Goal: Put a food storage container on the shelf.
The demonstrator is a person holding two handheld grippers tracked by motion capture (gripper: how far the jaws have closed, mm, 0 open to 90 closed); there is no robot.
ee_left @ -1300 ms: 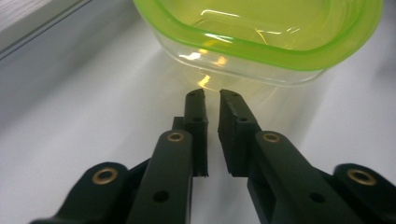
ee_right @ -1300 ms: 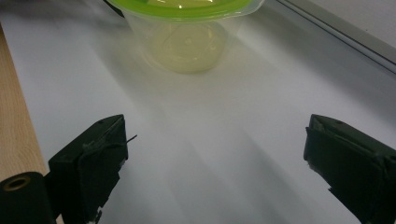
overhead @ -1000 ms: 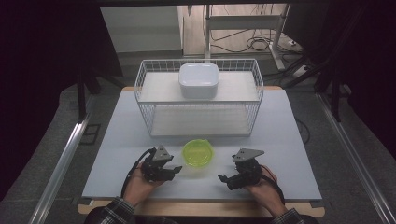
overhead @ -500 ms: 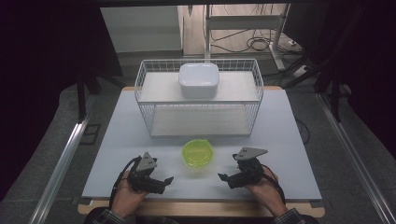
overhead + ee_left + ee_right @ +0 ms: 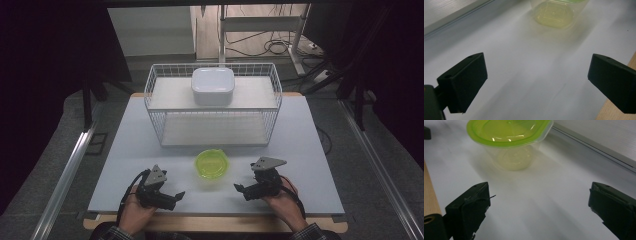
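Looking down from the high view, we see a pale grey table (image 5: pixel 150 150) with a wooden strip along its near edge, standing in a dim room with dark curtains at both sides and cables on the floor beyond. We take the green-lidded container (image 5: pixel 213 164) as our landmark: it sits upright on the table, just in front of the white wire basket (image 5: pixel 155 107), which holds a white lidded box (image 5: pixel 213 85) on its upper shelf. Our left gripper (image 5: pixel 176 196) rests near the table's front edge, to the left of the container and apart from it; its jaws have just been opening and now stand wide with nothing but bare tabletop between them, as the left gripper view confirms. Our right gripper (image 5: pixel 239 189) lies to the right of the container, also near the front edge, its jaws spread wide and empty in the right gripper view, the container (image 5: pixel 510 137) ahead of them. Bare table stretches out to either side of the container, and a clear strip separates it from the wooden edge.
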